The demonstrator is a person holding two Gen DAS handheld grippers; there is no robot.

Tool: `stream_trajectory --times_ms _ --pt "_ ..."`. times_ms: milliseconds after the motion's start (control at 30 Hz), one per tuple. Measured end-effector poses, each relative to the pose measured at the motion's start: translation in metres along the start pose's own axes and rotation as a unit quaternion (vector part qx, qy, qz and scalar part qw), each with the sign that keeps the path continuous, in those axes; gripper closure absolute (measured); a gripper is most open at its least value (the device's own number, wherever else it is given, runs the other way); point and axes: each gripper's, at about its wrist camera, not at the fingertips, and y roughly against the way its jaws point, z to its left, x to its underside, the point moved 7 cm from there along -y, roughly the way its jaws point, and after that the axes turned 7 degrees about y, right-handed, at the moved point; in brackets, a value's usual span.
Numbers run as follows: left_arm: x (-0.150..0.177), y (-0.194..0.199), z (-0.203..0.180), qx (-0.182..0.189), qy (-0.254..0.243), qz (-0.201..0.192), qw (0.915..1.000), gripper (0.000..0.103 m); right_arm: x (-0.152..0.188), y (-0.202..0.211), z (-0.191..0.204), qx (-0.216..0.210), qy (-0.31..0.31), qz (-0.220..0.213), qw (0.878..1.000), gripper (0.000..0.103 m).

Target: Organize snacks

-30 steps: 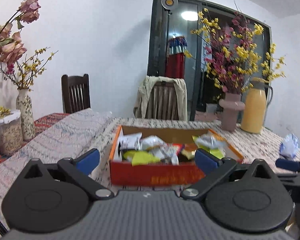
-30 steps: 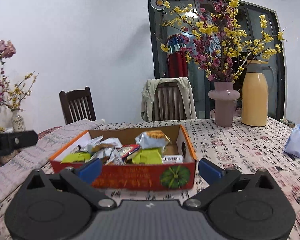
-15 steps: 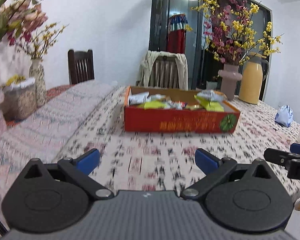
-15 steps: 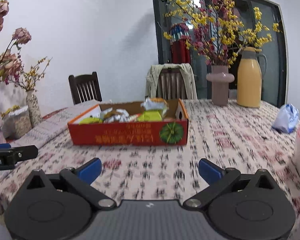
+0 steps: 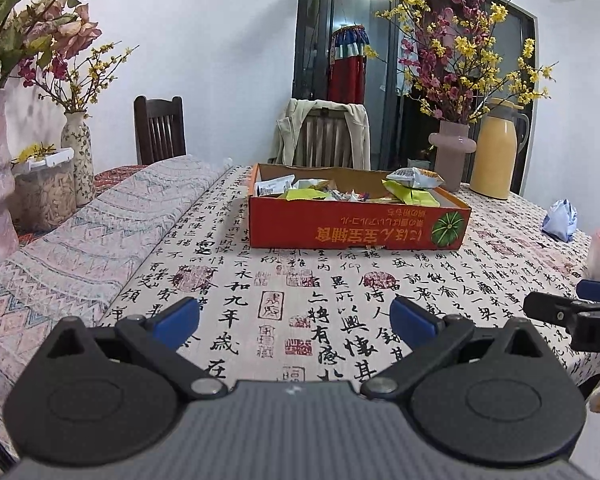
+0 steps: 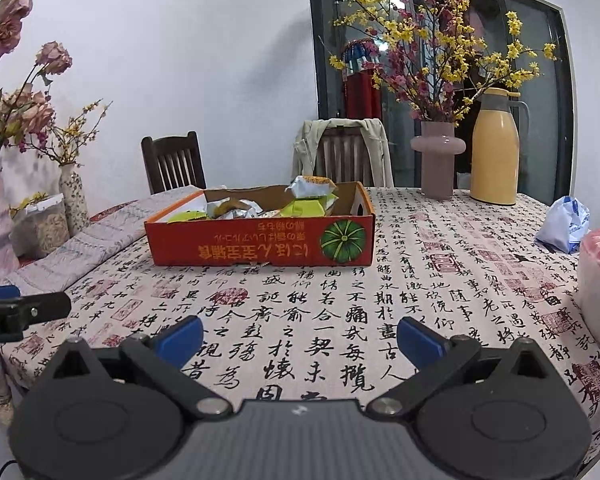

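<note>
Left wrist view: left gripper is hovering wide and empty, pulled back since earlier; right gripper likewise. Snack box is sitting farther off on the tablecloth, snacks inside.

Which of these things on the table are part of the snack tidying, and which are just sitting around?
Part of the job:
orange box
snack packets inside it
left gripper, open and empty
right gripper, open and empty

Just sitting around:
yellow jug
pink vase
blue-white bag
grain jar
</note>
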Motion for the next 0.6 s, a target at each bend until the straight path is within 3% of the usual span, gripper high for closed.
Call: stream_trajectory --times_ms 600 --pt "0.0012 0.0015 -0.0023 0.002 -0.003 -0.002 1.0 0.0 0.0004 -0.0003 0.0 0.001 -0.003 0.002 1.0 0.0"
